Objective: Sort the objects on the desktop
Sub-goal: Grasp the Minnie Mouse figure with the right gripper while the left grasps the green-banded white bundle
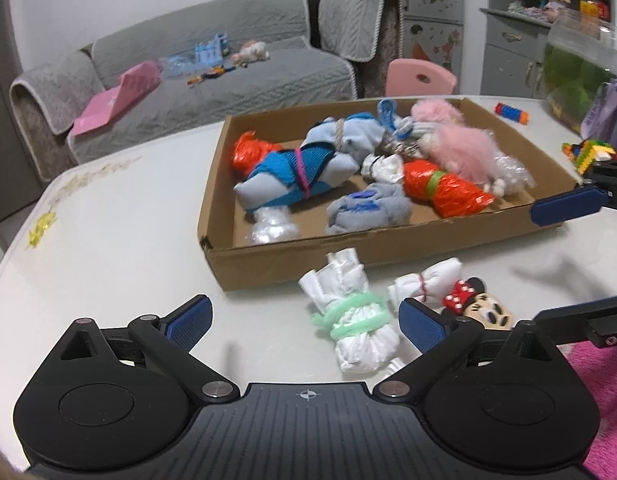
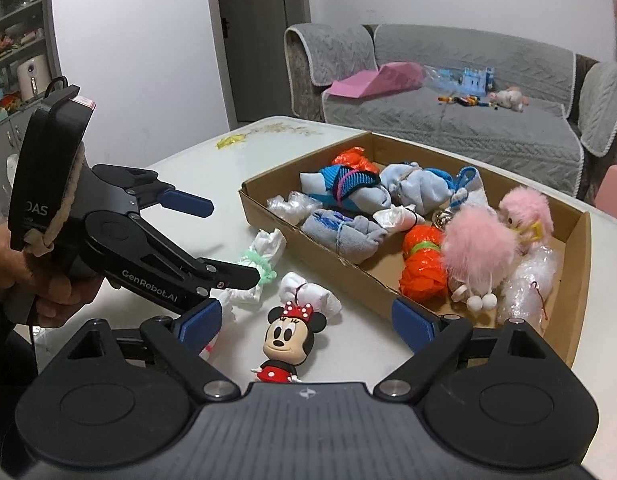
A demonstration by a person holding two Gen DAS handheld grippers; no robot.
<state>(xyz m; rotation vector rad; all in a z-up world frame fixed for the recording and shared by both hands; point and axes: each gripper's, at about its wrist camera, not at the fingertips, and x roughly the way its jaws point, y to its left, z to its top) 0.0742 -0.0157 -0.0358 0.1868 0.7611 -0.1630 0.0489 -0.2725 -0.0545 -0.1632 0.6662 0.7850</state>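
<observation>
Both grippers stood spread, holding nothing; the left straddled the green-tied bundle, seemingly without touching.

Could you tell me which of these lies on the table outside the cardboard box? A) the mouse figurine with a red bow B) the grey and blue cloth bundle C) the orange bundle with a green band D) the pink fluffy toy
A: the mouse figurine lies on the white table in front of the cardboard box, beside two white bundles.
</observation>
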